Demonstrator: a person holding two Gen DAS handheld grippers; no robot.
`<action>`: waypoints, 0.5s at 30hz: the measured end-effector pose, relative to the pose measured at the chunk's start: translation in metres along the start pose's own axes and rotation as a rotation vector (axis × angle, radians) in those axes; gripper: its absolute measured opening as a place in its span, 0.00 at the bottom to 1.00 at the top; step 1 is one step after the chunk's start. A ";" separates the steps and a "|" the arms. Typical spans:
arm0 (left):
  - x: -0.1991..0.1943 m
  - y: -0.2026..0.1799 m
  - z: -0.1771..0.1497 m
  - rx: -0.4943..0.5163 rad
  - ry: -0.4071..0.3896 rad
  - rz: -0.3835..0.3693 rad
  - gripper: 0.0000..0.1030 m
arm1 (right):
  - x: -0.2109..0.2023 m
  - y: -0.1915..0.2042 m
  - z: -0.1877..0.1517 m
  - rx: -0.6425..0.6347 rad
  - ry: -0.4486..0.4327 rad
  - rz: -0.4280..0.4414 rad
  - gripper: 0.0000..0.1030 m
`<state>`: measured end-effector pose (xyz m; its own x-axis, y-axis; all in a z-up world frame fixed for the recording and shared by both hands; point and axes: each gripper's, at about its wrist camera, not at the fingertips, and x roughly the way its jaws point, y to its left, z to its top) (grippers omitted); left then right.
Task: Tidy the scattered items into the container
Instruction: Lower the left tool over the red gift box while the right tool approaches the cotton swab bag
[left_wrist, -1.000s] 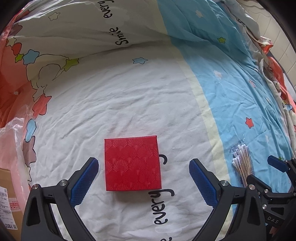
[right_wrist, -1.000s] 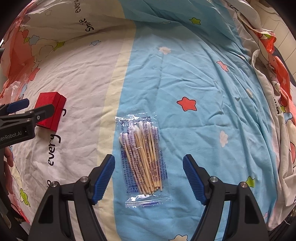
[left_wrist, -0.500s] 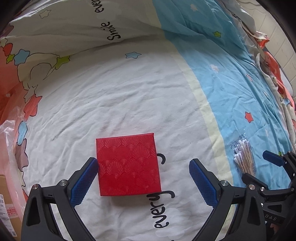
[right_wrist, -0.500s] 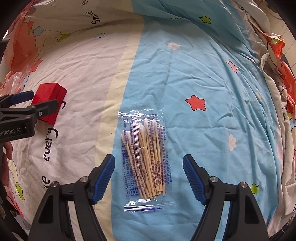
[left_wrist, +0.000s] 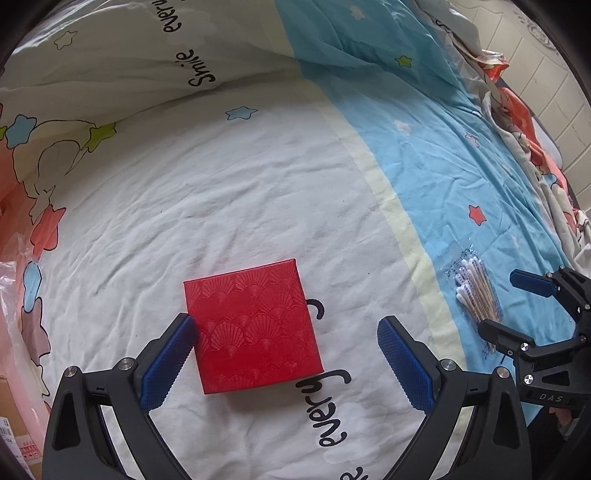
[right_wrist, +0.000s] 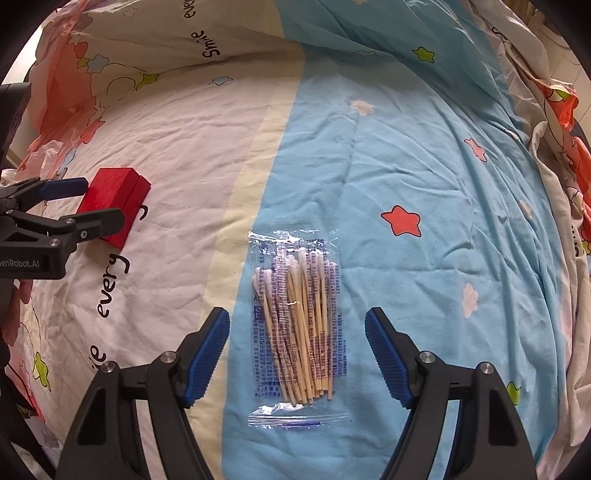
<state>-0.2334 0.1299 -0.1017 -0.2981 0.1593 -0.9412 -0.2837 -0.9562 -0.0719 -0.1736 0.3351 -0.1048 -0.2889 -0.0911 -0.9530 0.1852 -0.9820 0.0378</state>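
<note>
A red square box (left_wrist: 255, 325) with a fan-pattern lid lies closed on the white part of the bed sheet (left_wrist: 221, 192). My left gripper (left_wrist: 284, 325) points down over it, open. Its left pad is at the box's left edge and its right pad stands well clear of the box. In the right wrist view the box (right_wrist: 114, 199) sits between the left gripper's (right_wrist: 99, 199) fingers. A clear packet of cotton swabs (right_wrist: 295, 325) lies flat on the blue stripe, between the spread pads of my open right gripper (right_wrist: 295, 314). The packet (left_wrist: 474, 291) and the right gripper (left_wrist: 500, 301) also show in the left wrist view.
A folded duvet (left_wrist: 166, 55) rises at the back. A crumpled quilt (right_wrist: 554, 155) is bunched along the right side. A cardboard carton (left_wrist: 14, 435) and thin plastic wrap (left_wrist: 14, 295) lie off the bed's left edge.
The left gripper has rolled slightly and shifted, so the red box now sits lower and against its left pad. The right gripper has barely moved over the swab packet.
</note>
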 end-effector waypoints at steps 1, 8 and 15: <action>0.000 0.001 0.000 -0.005 -0.002 -0.006 0.98 | 0.000 0.000 0.001 0.002 0.003 0.011 0.70; 0.004 0.010 -0.008 -0.027 0.022 -0.029 0.98 | 0.004 0.001 0.003 0.001 0.005 0.033 0.70; 0.010 0.009 -0.008 -0.010 0.037 -0.045 0.98 | 0.009 0.002 0.002 -0.023 0.015 0.051 0.70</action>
<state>-0.2315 0.1206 -0.1140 -0.2514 0.1936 -0.9483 -0.2873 -0.9506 -0.1179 -0.1774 0.3319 -0.1127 -0.2645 -0.1386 -0.9544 0.2208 -0.9720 0.0799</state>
